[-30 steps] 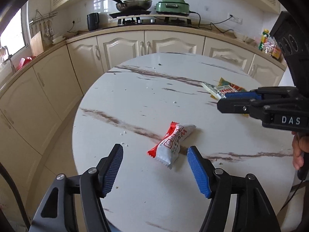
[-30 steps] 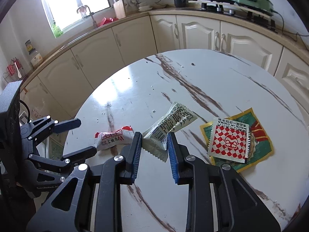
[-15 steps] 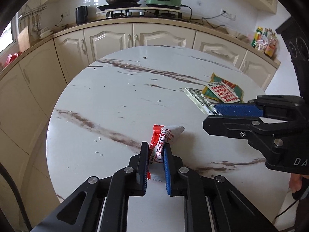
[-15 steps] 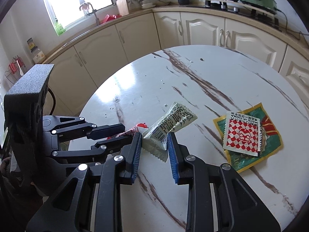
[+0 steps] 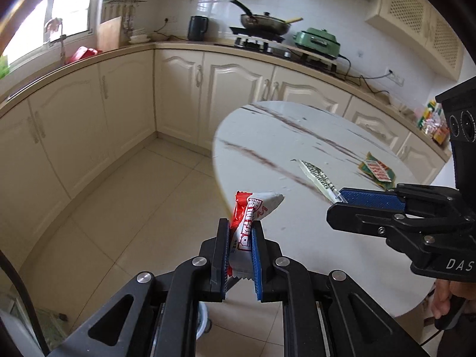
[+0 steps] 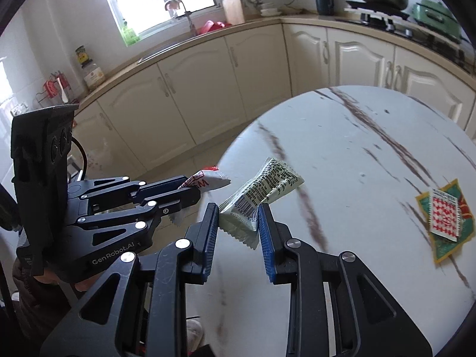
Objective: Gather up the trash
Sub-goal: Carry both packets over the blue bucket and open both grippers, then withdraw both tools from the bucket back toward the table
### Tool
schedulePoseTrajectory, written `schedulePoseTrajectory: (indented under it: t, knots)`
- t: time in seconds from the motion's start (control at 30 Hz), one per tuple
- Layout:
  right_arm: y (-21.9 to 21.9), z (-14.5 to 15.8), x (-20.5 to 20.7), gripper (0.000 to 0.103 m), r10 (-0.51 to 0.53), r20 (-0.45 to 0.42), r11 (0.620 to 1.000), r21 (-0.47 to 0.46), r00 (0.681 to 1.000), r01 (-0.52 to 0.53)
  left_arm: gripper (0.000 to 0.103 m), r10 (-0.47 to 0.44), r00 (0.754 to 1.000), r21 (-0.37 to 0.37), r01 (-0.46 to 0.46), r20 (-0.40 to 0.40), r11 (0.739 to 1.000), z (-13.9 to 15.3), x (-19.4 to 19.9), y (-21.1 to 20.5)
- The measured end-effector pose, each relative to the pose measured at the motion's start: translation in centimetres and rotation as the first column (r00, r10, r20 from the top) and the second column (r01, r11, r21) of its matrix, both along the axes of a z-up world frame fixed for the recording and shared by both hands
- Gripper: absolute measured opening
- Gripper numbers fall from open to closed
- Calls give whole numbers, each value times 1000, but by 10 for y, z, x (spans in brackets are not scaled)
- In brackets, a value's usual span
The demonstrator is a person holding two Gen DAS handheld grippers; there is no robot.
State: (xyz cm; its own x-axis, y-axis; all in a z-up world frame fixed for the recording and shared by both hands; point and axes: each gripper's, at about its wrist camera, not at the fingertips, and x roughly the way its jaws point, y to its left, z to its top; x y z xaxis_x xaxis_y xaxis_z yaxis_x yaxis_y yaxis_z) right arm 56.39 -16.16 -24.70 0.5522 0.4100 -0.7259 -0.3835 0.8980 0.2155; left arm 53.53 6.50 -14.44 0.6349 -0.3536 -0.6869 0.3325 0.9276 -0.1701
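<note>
My left gripper [image 5: 240, 229] is shut on a red and white snack wrapper [image 5: 253, 211], lifted off the round marble table [image 5: 267, 136] at its left edge. In the right wrist view that same gripper [image 6: 190, 192] shows at the left with the red and white wrapper [image 6: 208, 180] poking out. My right gripper [image 6: 238, 217] is shut on a pale green wrapper [image 6: 264, 187] with a barcode, held above the table [image 6: 357, 148]. The pale green wrapper [image 5: 316, 175] also sticks out of the right gripper [image 5: 342, 199] in the left wrist view. A green and red checked wrapper [image 6: 444, 220] lies on the table at the right.
Cream kitchen cabinets [image 5: 178, 95] curve around behind the table, with tiled floor [image 5: 134, 208] between. A stove with a pan [image 5: 263, 22] and a green cooker [image 5: 316, 40] stand on the counter. A hand [image 5: 443, 300] holds the right gripper's handle.
My left gripper closed on the red and white wrapper and lifted it leftward off the table's edge. My right gripper carried the pale green wrapper the same way.
</note>
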Motion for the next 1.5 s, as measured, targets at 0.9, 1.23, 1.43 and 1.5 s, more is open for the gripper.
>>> schedulePoseTrajectory:
  t: [0.9, 1.23, 1.43, 1.5]
  knots:
    - [193, -198, 77, 46, 85, -324, 992, -63, 942, -111, 13, 200, 903, 19, -208, -380, 978, -157, 10, 178]
    - [184, -183, 77, 50, 83, -285, 990, -84, 955, -111, 57, 290, 881, 39, -297, -375, 954, -143, 19, 180]
    - [187, -132, 50, 54, 107, -178, 987, -96, 978, -125, 58, 420, 877, 66, -417, -232, 906, -79, -22, 203]
    - [185, -106, 35, 56, 119, -123, 987, -90, 985, -130, 62, 440, 882, 54, -437, -170, 898, -52, -38, 204]
